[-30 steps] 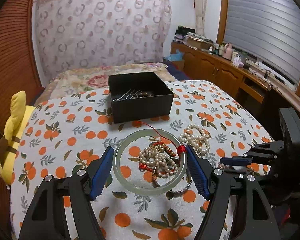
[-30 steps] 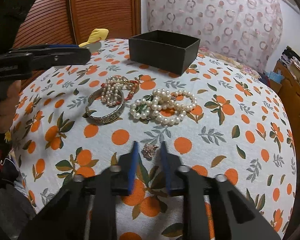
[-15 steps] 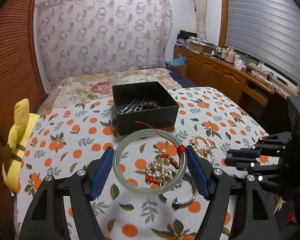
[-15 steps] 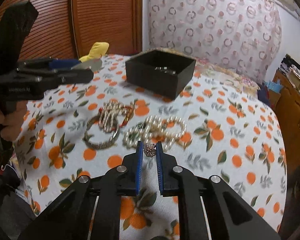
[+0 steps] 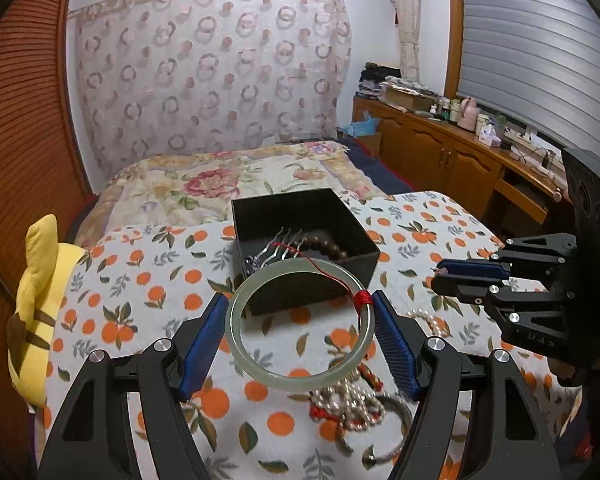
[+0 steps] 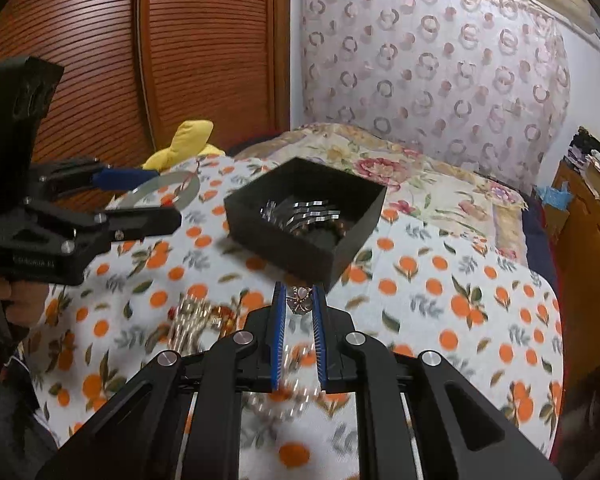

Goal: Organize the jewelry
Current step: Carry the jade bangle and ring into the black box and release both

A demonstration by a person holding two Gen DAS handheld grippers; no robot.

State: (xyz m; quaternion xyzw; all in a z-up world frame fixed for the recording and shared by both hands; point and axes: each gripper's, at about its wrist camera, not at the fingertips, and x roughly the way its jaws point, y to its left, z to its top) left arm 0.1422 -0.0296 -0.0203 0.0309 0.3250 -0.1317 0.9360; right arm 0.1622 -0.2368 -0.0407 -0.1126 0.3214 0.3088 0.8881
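Orange-print cloth (image 5: 148, 280) covered the bench. Left gripper (image 5: 298, 322) had its jaws clamped across a pale green jade bangle with red thread (image 5: 260, 372), held in the air just short of the open black square box (image 5: 364, 264). Right gripper (image 6: 299, 306) pinched a small gold flower brooch (image 6: 299, 303) near that box, above blurred pearl strands (image 5: 354, 400).

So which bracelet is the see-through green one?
The jade bangle, held up in the left gripper. It is one smooth pale ring with red thread; the pearl bracelets on the tablecloth are beaded.
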